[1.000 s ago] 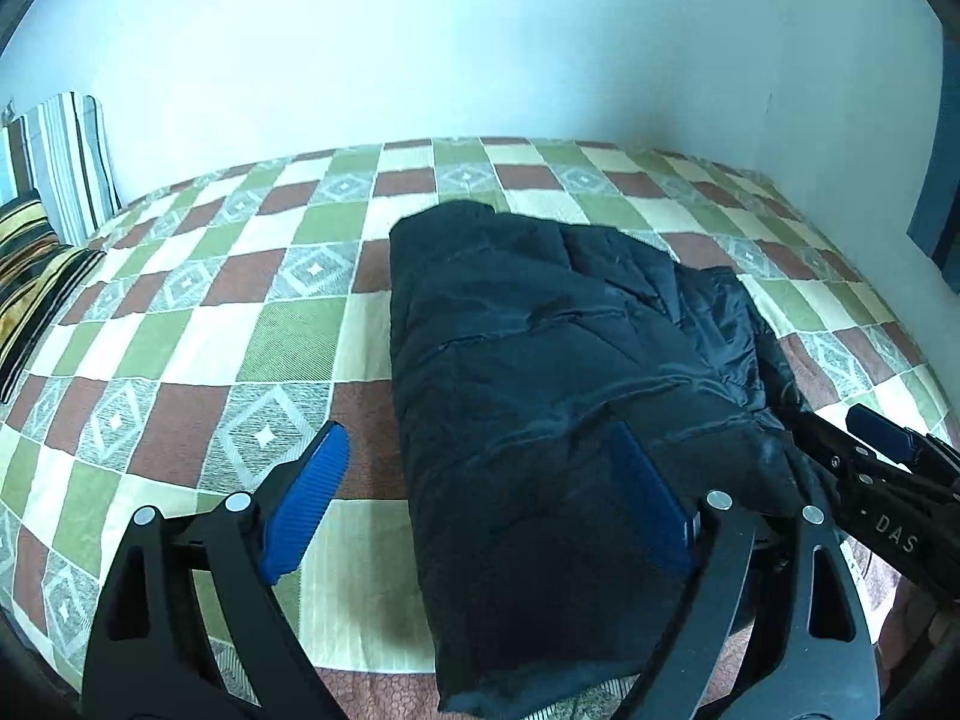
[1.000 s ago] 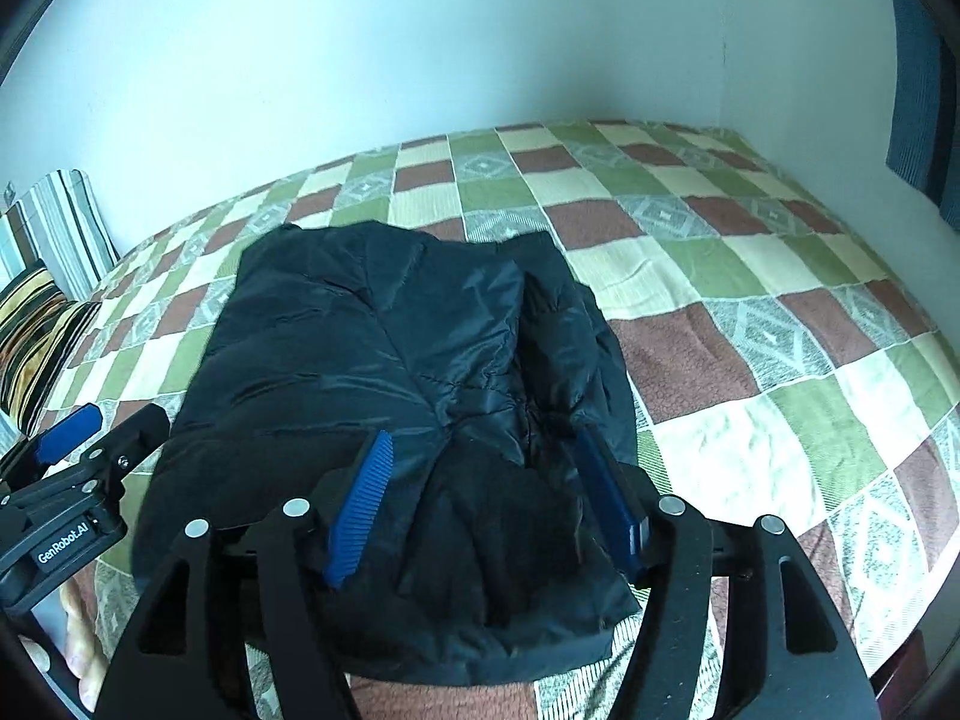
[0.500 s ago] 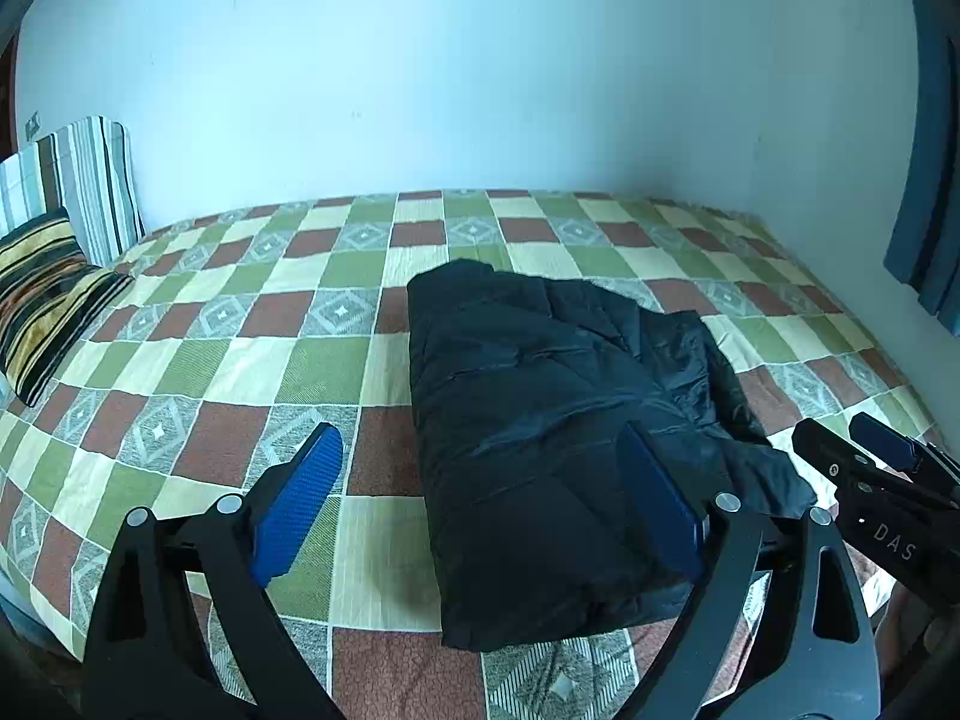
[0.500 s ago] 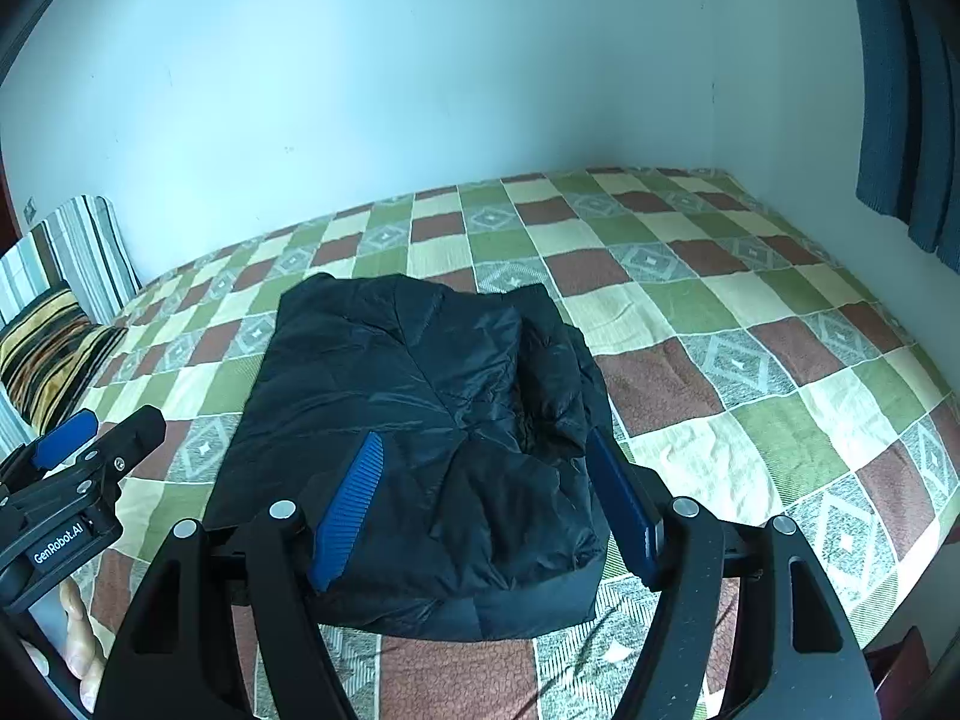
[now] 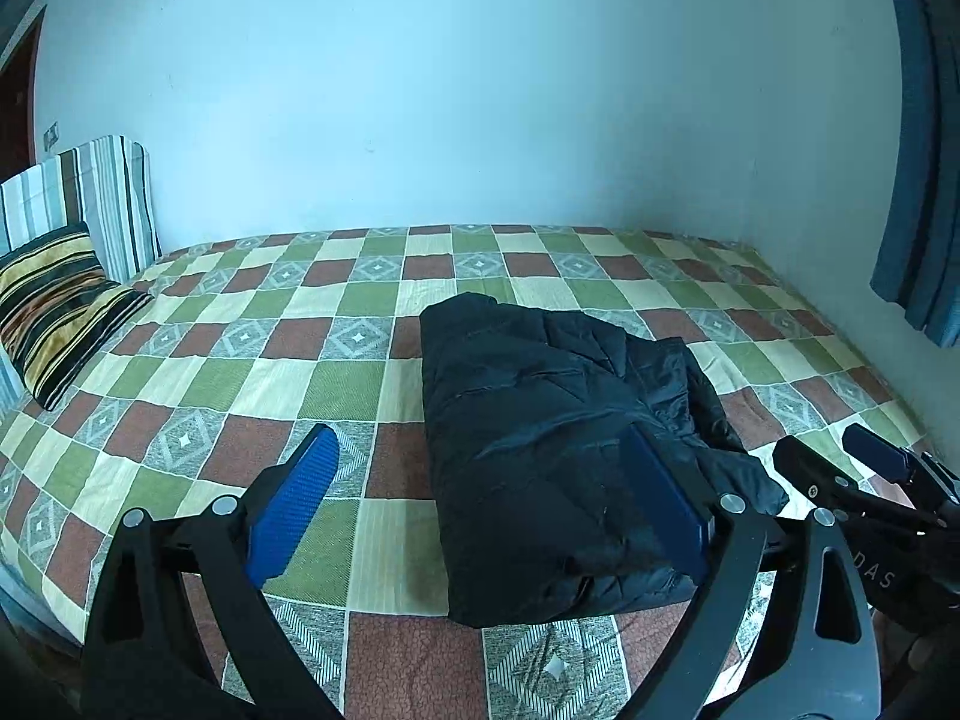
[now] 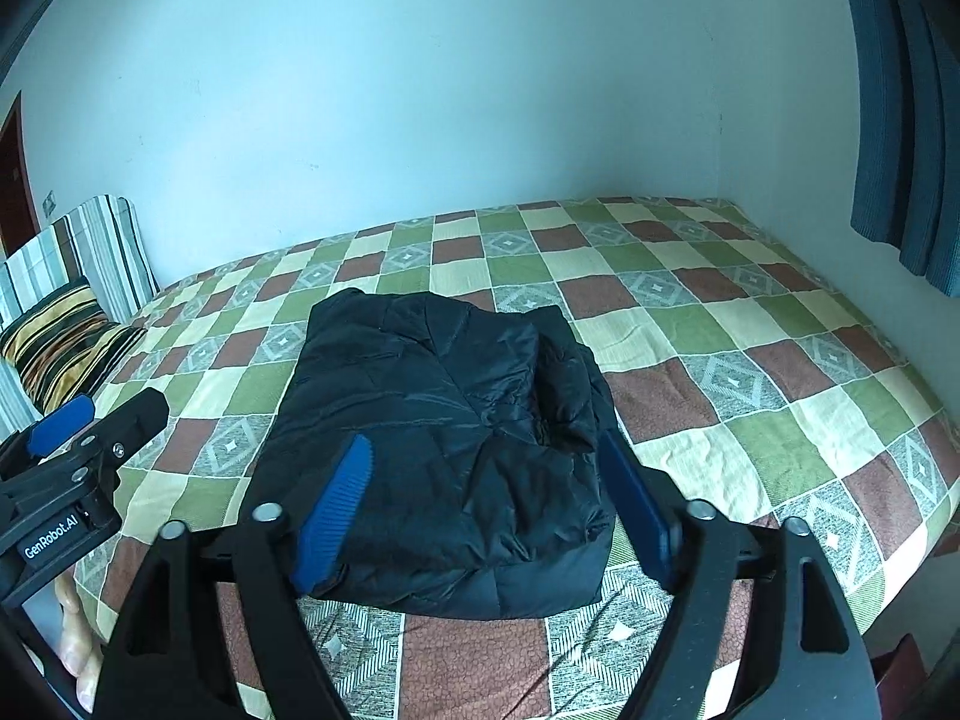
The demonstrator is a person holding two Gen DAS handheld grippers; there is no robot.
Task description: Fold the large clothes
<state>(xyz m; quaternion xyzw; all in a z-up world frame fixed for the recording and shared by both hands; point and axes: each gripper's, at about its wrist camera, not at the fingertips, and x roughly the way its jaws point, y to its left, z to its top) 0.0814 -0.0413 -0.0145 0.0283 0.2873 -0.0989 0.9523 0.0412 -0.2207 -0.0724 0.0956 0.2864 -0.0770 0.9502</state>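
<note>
Nearest, left gripper [image 5: 480, 513]: fingers spread wide, holding nothing, raised over the bed's front edge.
Beside it, right gripper [image 6: 486, 510]: fingers spread too, empty, framing the bundle's near end without touching.
Just beyond, black puffer jacket [image 6: 456, 420]: folded in a thick bundle on the checked bedspread [image 6: 720, 360], clear of both grippers.
Handling, likely: light, soft, springy, slippery shell; best pinched at a folded edge or hem, several layers together.
Farthest, striped pillows [image 5: 60, 294]: well apart.

bed [image 5: 198, 396]: checkered cover | on it: folded black jacket [image 5: 558, 438], striped pillow [image 5: 54, 306]
</note>
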